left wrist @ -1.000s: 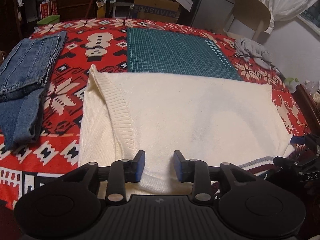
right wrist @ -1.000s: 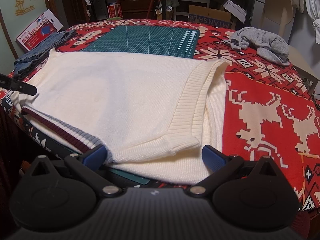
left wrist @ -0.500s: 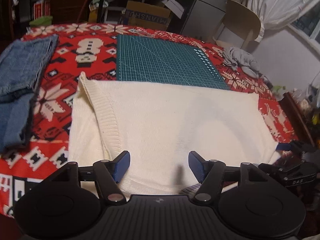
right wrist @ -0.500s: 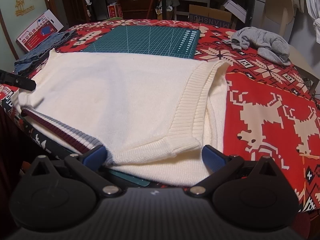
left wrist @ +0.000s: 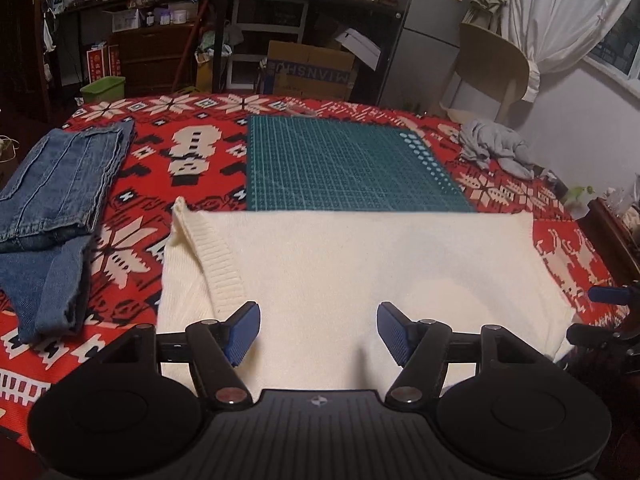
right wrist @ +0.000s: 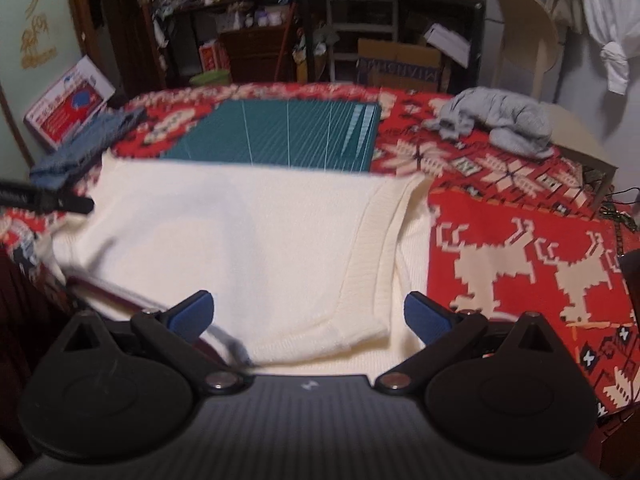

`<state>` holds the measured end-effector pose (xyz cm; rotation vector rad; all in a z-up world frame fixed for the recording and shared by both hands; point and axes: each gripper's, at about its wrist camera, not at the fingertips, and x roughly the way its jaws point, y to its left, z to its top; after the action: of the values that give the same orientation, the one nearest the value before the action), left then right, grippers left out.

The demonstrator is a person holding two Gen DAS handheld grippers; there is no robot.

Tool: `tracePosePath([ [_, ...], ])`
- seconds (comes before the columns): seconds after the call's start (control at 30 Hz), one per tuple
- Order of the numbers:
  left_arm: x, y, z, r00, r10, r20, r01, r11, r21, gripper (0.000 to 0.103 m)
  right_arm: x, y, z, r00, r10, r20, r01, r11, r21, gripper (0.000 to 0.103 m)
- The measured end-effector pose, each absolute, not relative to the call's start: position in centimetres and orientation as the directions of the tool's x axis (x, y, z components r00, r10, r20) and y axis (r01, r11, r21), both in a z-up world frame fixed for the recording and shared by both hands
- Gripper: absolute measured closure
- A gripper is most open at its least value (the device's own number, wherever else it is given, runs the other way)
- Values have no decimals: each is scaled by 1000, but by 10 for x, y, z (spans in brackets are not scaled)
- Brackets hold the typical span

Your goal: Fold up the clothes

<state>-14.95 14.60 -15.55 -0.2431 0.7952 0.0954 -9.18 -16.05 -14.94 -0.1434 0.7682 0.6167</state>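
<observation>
The left claw [left wrist: 318,330] hangs over the near edge of the cream knitted sweater [left wrist: 360,272], blue pads spread well apart, gripping nothing; the knit lies flat beneath the gap. Over on the other side, the right claw [right wrist: 308,316] is spread wide too, and nothing is pinched between its pads either, with the sweater's near hem spread below it. This view is blurred, so fine detail at the hem is hard to read.

The sweater lies folded across the near half of the worktop, on the red patterned cloth [left wrist: 192,156] with its white snowflakes and deer. A ribbed cream cuff [right wrist: 372,256] runs down the folded sleeve on the right-hand side, and a matching ribbed band shows on the left in the left wrist view. At the near left corner in the right wrist view, a dark red and grey striped trim [right wrist: 120,292] peeks out from under the cream layer.

The sweater's far edge overlaps the near edge of the green gridded cutting mat [left wrist: 344,160]. To the left, well apart from the sweater, sit folded blue denim jeans [left wrist: 52,208]. At the far right corner lies a crumpled grey garment [right wrist: 496,124].
</observation>
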Motion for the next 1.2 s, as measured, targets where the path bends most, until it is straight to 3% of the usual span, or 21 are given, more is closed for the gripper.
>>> tracePosePath([
  [0.2, -128, 125, -150, 734, 13, -679, -136, 982, -128, 29, -83, -125, -128, 638, 479, -603, -550, 831, 77, 12],
  [0.23, -124, 121, -152, 743, 29, -669, -139, 984, -112, 19, -79, -117, -129, 650, 472, -595, -544, 836, 70, 16],
  [0.3, -113, 116, -157, 747, 59, -662, -160, 983, -94, 12, -69, -101, -137, 668, 448, -595, -519, 853, 59, 35],
  [0.47, -89, 111, -181, 722, 36, -691, -184, 973, -142, 11, -46, -71, -171, 660, 400, -636, -489, 872, 40, 71],
  [0.6, -78, 105, -200, 701, 76, -709, -206, 973, -99, 10, -40, -63, -195, 639, 410, -651, -492, 868, 64, 72],
  [0.67, -79, 101, -204, 712, 60, -700, -172, 981, -91, 0, -41, -64, -202, 644, 408, -647, -492, 869, 58, 71],
  [0.87, -79, 89, -212, 702, 88, -707, -112, 994, 12, 0, -46, -58, -208, 661, 390, -642, -498, 867, 14, 71],
  [1.2, -81, 90, -205, 711, 120, -692, -171, 985, -4, 4, -47, -60, -200, 663, 382, -644, -489, 872, 14, 69],
])
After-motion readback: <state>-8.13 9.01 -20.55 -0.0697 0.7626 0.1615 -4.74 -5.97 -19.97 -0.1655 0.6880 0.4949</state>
